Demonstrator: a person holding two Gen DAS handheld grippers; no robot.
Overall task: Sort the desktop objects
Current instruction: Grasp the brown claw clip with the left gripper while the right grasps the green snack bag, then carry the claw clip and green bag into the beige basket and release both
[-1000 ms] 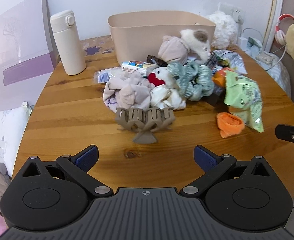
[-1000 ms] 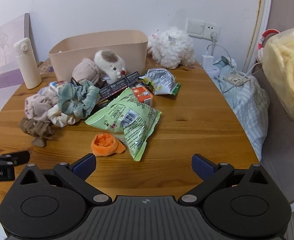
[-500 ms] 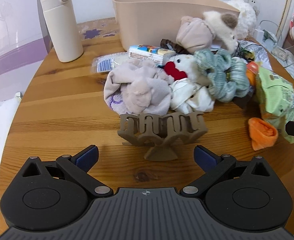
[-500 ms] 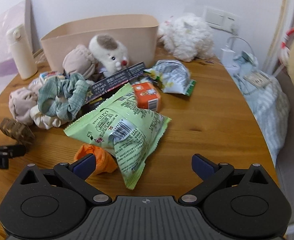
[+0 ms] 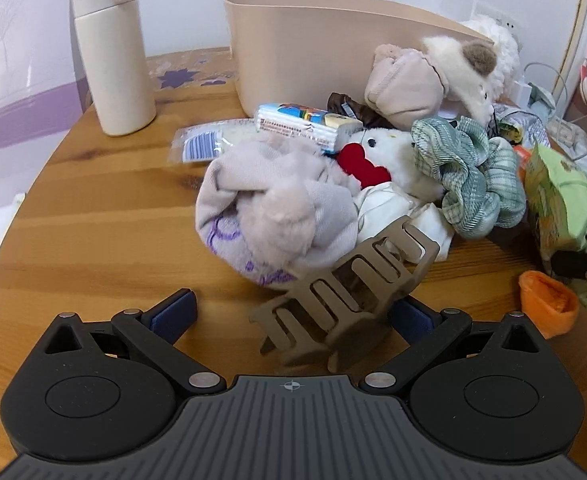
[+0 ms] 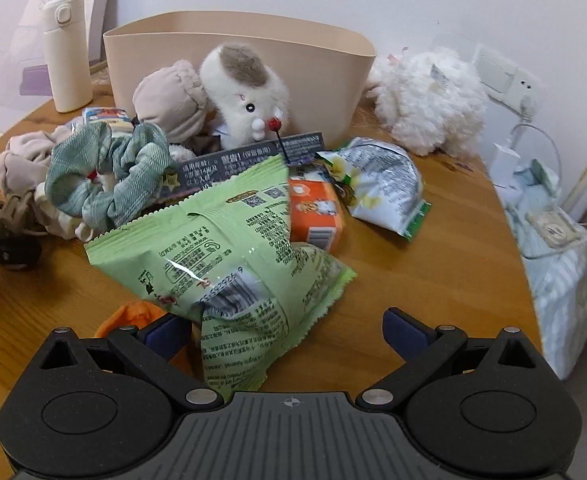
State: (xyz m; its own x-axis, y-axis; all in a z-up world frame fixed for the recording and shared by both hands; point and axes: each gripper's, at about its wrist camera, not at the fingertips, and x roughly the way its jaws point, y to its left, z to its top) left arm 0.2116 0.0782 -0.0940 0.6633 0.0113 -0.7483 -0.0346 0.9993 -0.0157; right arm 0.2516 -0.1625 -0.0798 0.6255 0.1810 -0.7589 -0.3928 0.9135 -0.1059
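Note:
A brown hair claw clip lies tilted on the wooden table between the open fingers of my left gripper, touching the right finger. Behind it lies a pile: a pale pink cloth, a white plush with a red heart and a green scrunchie. My right gripper is open over the near end of a green snack bag. An orange sock lies by its left finger. A beige bin stands behind the pile.
A cream bottle stands at the back left. An orange carton, a silver snack bag, a fluffy white toy and a white and brown plush lie around. Chargers and cables sit at the right edge.
Both grippers have moved forward and lower. The claw clip now sits tilted between my left fingers, and the green bag now lies between my right fingers.

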